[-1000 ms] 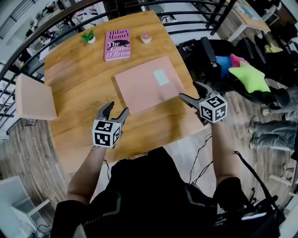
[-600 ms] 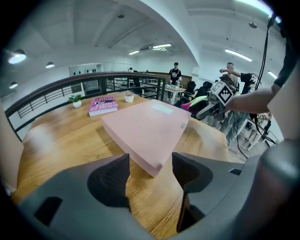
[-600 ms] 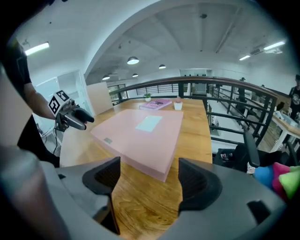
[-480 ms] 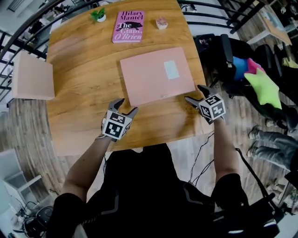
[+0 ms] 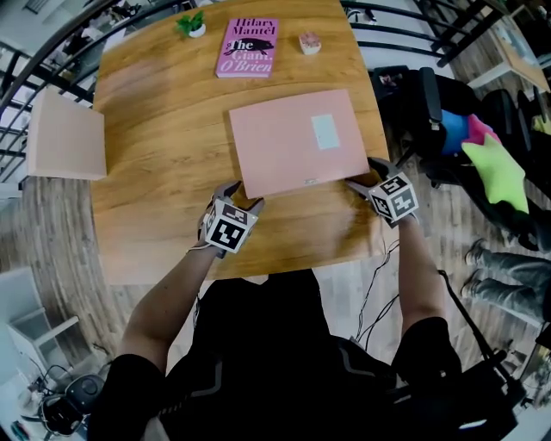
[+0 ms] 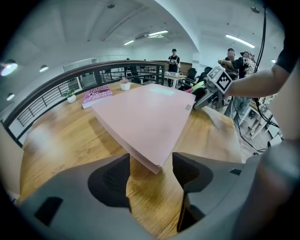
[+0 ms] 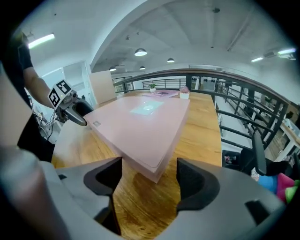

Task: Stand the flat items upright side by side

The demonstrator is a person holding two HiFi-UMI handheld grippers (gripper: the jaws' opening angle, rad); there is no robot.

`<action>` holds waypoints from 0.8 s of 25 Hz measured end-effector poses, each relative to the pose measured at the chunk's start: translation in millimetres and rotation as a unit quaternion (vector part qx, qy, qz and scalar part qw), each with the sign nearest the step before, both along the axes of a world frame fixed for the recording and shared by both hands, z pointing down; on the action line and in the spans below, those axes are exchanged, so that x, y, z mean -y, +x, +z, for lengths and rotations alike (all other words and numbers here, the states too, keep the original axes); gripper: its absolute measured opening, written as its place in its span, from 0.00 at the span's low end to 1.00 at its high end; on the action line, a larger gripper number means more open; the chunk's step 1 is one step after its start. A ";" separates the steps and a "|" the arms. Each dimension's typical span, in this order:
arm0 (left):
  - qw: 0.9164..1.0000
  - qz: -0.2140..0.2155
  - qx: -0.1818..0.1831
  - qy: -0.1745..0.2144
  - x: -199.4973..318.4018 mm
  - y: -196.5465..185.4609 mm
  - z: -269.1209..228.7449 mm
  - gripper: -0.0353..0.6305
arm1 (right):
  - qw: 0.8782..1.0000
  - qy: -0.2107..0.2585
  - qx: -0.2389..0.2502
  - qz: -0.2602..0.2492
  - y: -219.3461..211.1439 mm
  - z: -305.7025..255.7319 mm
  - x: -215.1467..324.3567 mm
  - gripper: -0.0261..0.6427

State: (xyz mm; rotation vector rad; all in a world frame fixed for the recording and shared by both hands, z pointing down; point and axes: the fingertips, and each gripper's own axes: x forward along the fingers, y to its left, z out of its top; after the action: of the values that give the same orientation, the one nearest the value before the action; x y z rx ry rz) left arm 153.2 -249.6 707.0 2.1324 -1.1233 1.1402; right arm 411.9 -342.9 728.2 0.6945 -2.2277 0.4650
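Note:
A large flat pink book [image 5: 300, 139] lies in the middle of the wooden table [image 5: 164, 164]. My left gripper [image 5: 244, 198] is at its near-left corner, and its jaws have just been opening. In the left gripper view that corner of the pink book [image 6: 145, 117] pokes between the open left gripper [image 6: 151, 174] jaws without touching the pads. My right gripper [image 5: 366, 175] is at the near-right corner. The pink book [image 7: 140, 124] points into the open right gripper [image 7: 149, 182] the same way. A purple book [image 5: 247, 47] lies flat at the table's far edge.
A small potted plant [image 5: 194, 24] and a little pink pot [image 5: 310, 41] flank the purple book. A pale side table [image 5: 65, 136] stands at the left. A black chair with bright cushions [image 5: 482, 142] is at the right, and a dark railing [image 5: 405, 47] runs behind.
Both grippers have come down and forward from above the table's near edge to the pink book's two near corners. The books have not moved.

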 end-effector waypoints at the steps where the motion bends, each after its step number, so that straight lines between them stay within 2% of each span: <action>1: 1.000 0.002 0.002 0.002 1.3 -0.4 0.5 0.50 | 1.000 0.004 -0.003 -0.009 -1.8 -0.6 -0.1 0.59; 4: 1.000 0.014 0.003 0.007 4.7 2.8 2.8 0.49 | 1.000 0.017 -0.008 -0.021 -5.7 -2.4 0.7 0.51; 12: 1.000 0.015 0.005 -0.007 1.6 -2.8 4.3 0.47 | 0.998 0.059 -0.023 -0.021 -12.5 -32.6 -4.0 0.49; 20: 0.998 0.029 0.017 -0.050 -27.8 -29.9 10.7 0.44 | 0.981 0.148 -0.094 -0.078 -60.4 -114.8 -15.8 0.48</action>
State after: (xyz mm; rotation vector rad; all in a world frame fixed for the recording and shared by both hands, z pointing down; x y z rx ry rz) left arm 123.3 -221.8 717.7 2.0886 -1.0035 1.2374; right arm 351.5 -327.1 613.4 0.6773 -2.1694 -0.0137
